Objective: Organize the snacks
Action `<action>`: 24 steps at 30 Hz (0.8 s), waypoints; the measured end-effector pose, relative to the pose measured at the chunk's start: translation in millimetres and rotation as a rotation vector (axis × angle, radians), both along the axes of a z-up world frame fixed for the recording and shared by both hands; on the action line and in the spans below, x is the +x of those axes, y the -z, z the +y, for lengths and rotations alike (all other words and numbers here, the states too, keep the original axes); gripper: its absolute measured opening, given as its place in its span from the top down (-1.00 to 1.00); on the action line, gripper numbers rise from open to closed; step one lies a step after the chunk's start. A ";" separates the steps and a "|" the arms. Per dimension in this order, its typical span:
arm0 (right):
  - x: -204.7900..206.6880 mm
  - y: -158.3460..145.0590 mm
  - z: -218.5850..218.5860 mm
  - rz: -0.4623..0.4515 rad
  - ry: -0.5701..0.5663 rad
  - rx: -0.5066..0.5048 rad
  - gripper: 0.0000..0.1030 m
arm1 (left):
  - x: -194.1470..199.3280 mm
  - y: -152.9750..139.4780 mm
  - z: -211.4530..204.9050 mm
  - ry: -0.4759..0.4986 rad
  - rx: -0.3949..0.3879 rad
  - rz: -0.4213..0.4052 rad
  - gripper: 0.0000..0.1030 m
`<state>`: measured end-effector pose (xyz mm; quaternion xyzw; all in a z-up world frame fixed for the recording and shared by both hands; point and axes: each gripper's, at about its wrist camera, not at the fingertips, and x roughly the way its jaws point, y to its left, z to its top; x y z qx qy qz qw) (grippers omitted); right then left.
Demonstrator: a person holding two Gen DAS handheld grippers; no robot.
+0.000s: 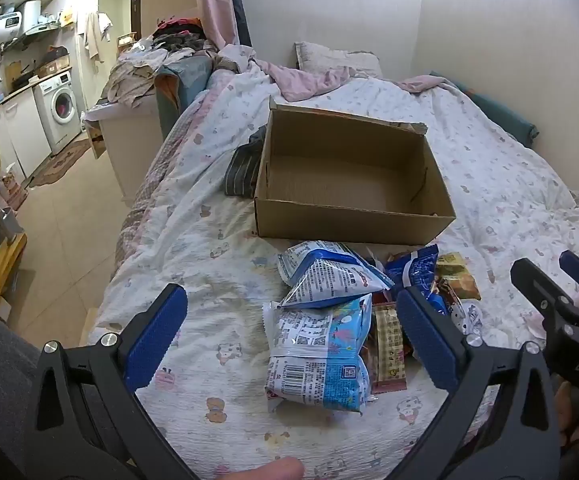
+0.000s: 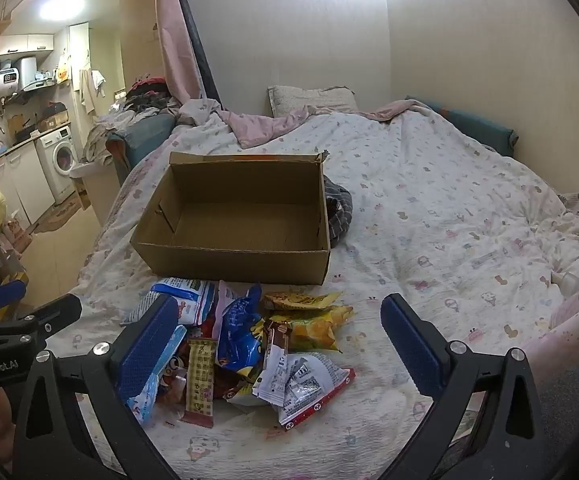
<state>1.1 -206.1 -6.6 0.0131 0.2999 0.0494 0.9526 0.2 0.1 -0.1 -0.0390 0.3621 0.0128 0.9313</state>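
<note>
Both grippers wide open, empty, over a heap of snack packets on the bed.

Left gripper (image 1: 289, 332) straddles blue-and-white foil snack packets (image 1: 321, 344), blue-padded jaws fully spread and gripping nothing; right gripper (image 2: 281, 344) likewise spread over the mixed heap of snack wrappers (image 2: 249, 352), its left pad just over the heap's edge, holding nothing. Heap lies near the bed's foot on a white quilt with small cartoon prints (image 2: 449, 216). Just beyond it, an open brown cardboard box (image 2: 233, 220), walls upright, packets close to its near wall. Grey striped cloth (image 2: 339, 212) bunched against one box side. Quilt is bare and roomy on the wall side; opposite side drops off to tiled floor (image 1: 73, 216).
</note>
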 end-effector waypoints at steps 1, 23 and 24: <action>0.0 0.1 -0.2 -0.002 0.000 0.001 -1.00 | -0.1 -0.1 0.1 -0.001 -0.002 -0.003 -1.00; 0.5 -0.5 -1.6 -0.003 0.002 0.000 -1.00 | -0.2 -0.1 -0.1 -0.001 0.004 -0.008 -1.00; 0.5 -0.4 -1.7 -0.002 0.002 -0.001 -1.00 | -0.2 -0.1 -0.1 -0.002 0.005 -0.008 -1.00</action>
